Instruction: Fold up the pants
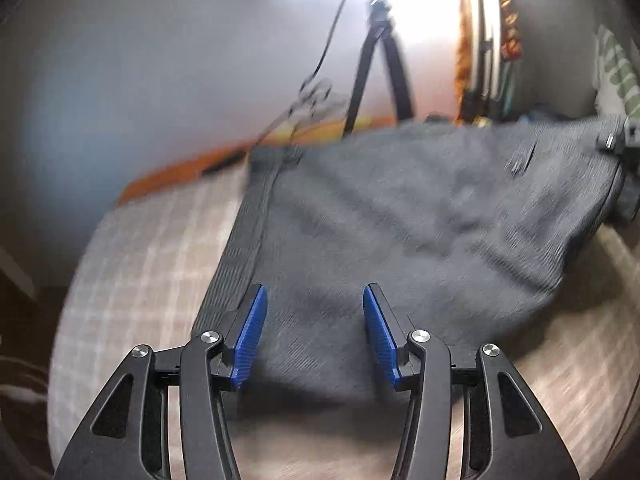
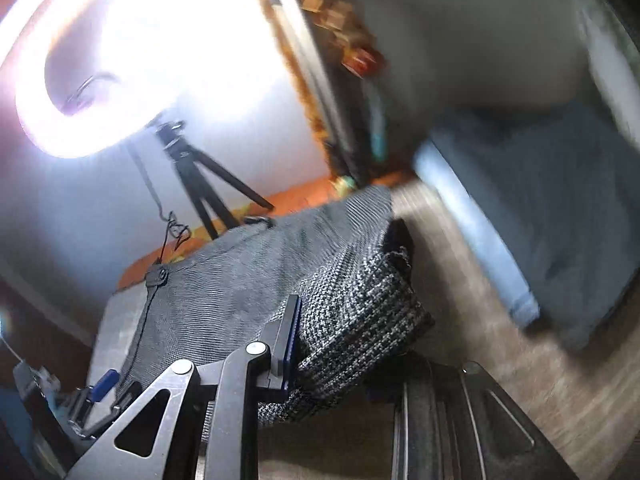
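Dark grey pants [image 1: 400,220] lie spread over a plaid bedsheet [image 1: 132,280], waistband at the left. My left gripper [image 1: 316,332] stands open just above the near edge of the cloth, its blue pads [image 1: 252,336] apart with nothing pinched between them. In the right wrist view the pants [image 2: 240,288] hang lifted in a bunch. My right gripper [image 2: 340,332] is shut on that bunched fabric, which covers its right finger. At the far right of the left wrist view the right gripper [image 1: 624,136] holds the pants' far corner up. The picture is motion-blurred.
A ring light [image 2: 100,60] on a black tripod [image 2: 208,188] stands beyond the bed, with a cable hanging from it. An orange bed edge [image 1: 180,168] runs behind the pants. A framed object [image 1: 484,40] leans at the back. A dark blue cushion [image 2: 540,200] lies to the right.
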`<move>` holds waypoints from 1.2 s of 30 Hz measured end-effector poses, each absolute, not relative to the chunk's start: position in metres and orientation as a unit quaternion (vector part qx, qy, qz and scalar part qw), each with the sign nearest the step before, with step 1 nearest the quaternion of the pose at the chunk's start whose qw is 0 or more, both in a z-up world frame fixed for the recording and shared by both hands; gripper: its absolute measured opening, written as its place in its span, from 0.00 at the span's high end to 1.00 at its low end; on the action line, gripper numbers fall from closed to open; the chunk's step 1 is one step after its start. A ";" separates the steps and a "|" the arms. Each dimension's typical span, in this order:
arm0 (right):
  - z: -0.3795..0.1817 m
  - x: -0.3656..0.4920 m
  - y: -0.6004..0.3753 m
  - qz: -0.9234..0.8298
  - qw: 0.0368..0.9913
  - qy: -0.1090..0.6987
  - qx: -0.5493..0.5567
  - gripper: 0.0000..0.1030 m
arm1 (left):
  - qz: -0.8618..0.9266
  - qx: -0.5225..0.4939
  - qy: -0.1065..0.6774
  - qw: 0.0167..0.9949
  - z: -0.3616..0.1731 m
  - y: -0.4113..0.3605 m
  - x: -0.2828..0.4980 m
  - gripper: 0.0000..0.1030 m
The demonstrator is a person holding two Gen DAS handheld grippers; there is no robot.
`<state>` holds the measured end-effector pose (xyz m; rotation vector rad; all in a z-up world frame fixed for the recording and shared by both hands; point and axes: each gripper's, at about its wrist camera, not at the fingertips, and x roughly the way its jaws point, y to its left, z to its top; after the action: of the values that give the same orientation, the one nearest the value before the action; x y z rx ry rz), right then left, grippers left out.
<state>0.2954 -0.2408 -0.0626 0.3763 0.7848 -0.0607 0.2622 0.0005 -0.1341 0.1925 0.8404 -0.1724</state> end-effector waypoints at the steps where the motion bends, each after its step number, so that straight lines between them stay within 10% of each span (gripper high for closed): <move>1: -0.054 0.297 -0.229 -0.025 0.913 0.376 0.157 0.77 | -0.087 0.079 0.422 0.899 -0.141 0.008 0.265 0.52; 13: -0.011 0.306 -0.076 0.061 0.932 0.349 -0.075 0.79 | -0.064 -0.038 0.382 0.921 -0.103 0.104 0.234 0.53; 29: -0.115 0.314 0.116 0.166 0.852 0.389 -0.309 0.84 | 0.035 -0.071 0.363 0.928 -0.091 0.207 0.199 0.53; 36: -0.114 0.313 0.107 0.219 0.846 0.409 -0.261 0.60 | 0.026 -0.060 0.354 0.933 -0.082 0.201 0.196 0.53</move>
<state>0.3127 0.1074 -0.1144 -0.5506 0.8637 0.4624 0.1960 0.2005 -0.0825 -0.1232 0.7250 0.0535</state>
